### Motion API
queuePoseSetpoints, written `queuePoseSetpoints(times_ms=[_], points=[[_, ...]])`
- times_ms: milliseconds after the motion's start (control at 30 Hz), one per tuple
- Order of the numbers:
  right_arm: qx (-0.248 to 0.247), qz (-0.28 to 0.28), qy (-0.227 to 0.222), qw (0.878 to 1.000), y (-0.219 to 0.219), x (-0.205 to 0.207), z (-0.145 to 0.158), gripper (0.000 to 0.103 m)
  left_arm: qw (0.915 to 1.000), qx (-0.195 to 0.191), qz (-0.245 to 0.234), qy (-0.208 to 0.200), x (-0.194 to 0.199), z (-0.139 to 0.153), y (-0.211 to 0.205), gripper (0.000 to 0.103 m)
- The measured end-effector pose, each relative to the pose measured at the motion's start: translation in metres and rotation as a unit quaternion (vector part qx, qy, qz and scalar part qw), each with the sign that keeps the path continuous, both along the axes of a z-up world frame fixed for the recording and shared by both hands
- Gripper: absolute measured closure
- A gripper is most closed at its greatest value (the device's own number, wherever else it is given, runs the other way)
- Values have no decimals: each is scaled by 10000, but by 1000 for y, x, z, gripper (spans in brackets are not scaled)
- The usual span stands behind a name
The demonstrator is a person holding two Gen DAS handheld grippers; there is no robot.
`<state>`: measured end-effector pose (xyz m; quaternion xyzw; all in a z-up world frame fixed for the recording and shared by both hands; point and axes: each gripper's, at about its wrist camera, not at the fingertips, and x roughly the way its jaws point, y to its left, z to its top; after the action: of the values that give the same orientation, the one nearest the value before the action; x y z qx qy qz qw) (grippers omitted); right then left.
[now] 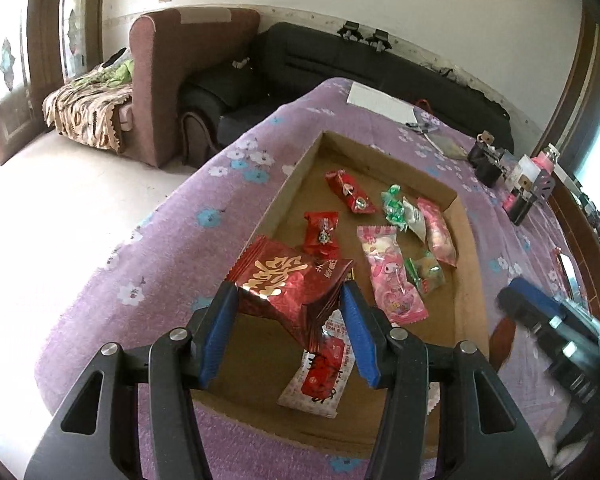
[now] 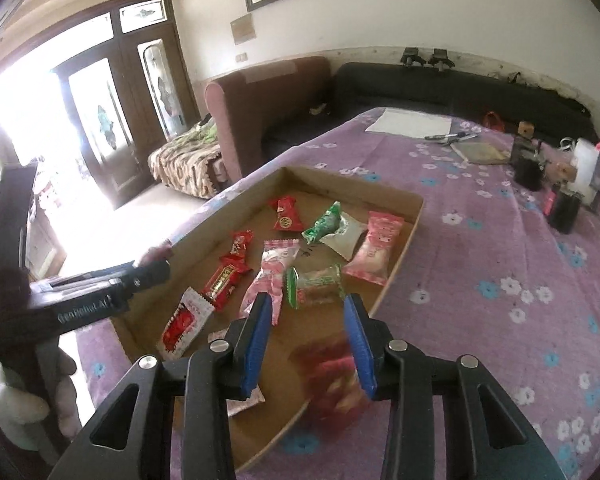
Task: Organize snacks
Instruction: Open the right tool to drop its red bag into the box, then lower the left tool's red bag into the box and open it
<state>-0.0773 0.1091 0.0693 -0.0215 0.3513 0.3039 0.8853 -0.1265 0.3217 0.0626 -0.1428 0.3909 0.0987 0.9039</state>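
Note:
My left gripper [image 1: 290, 296] is shut on a red packet with gold characters [image 1: 288, 280], held over the near left part of a shallow cardboard tray [image 1: 296, 184]. Several snacks lie in the tray: a pink cartoon packet [image 1: 392, 276], red candies [image 1: 350, 192], a green one [image 1: 394, 208] and a white-and-red packet [image 1: 320, 376]. My right gripper [image 2: 308, 306] hangs over the tray's [image 2: 340, 180] near corner with its jaws apart. A blurred red-and-pink packet [image 2: 332, 376] shows below them, beside the right finger and clear of the left pad.
The tray sits on a table under a purple floral cloth [image 2: 480, 264]. White paper [image 2: 412, 122], pens and a notebook lie at the far side, with dark bottles and small boxes [image 2: 564, 204] at the right. A brown armchair [image 2: 260, 96] and a black sofa stand beyond the table edge.

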Motion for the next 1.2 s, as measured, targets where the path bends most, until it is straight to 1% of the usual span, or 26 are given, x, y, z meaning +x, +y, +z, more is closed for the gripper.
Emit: queuePoseSetpoints(times_ms=[133, 200, 267, 333, 400, 433, 467, 500, 567, 600, 633, 733, 867, 933, 967, 1033, 1133, 1200], points=[[393, -391, 33, 9985, -32, 13, 10, 64, 10000, 4, -66, 2, 2, -4, -1, 51], [416, -562, 117, 9975, -48, 19, 11, 62, 9999, -79, -76, -17, 2, -5, -1, 51], [377, -629, 279, 9969, -60, 25, 5, 61, 9998, -148, -89, -49, 1, -6, -2, 51], [369, -500, 507, 9968, -67, 25, -4, 61, 9997, -200, -126, -92, -2, -4, -4, 51], [540, -177, 701, 9959, -73, 16, -12, 59, 9996, -185, -174, -132, -6, -1, -6, 51], [544, 61, 716, 9959, -72, 9, -15, 56, 9996, -163, -194, -152, -8, 0, -7, 51], [439, 250, 680, 9964, -69, 1, -17, 47, 9995, -150, -212, -170, -10, 2, -8, 51], [159, 500, 559, 9971, -63, -9, -21, 43, 9994, -153, -233, -193, -12, 4, -8, 51], [-352, 808, 282, 9957, -53, -24, -26, 43, 9991, -219, -272, -243, -16, 7, -8, 51], [-633, 986, 149, 9930, -47, -32, -30, 43, 9990, -241, -281, -254, -17, 8, -8, 51], [-798, 1084, 78, 9909, -42, -35, -33, 43, 9989, -258, -284, -258, -18, 8, -9, 51], [-1137, 1246, -125, 9856, -31, -39, -40, 43, 9989, -274, -292, -235, -19, 7, -10, 51], [-1412, 1298, -332, 9809, -17, -31, -49, 44, 9990, -256, -305, -188, -19, 6, -13, 51], [-1392, 1331, -338, 9807, -16, -26, -52, 49, 9991, -237, -302, -174, -20, 6, -14, 51], [-1325, 1335, -292, 9817, -17, -23, -53, 55, 9992, -233, -294, -160, -21, 5, -14, 51], [-1135, 1316, -192, 9846, -23, -21, -52, 61, 9992, -237, -276, -136, -21, 3, -13, 51], [-835, 1216, 26, 9891, -34, -18, -48, 63, 9993, -266, -258, -107, -20, 1, -12, 51], [-709, 1052, 56, 9919, -44, -18, -41, 64, 9993, -251, -249, -93, -19, 1, -12, 51]])
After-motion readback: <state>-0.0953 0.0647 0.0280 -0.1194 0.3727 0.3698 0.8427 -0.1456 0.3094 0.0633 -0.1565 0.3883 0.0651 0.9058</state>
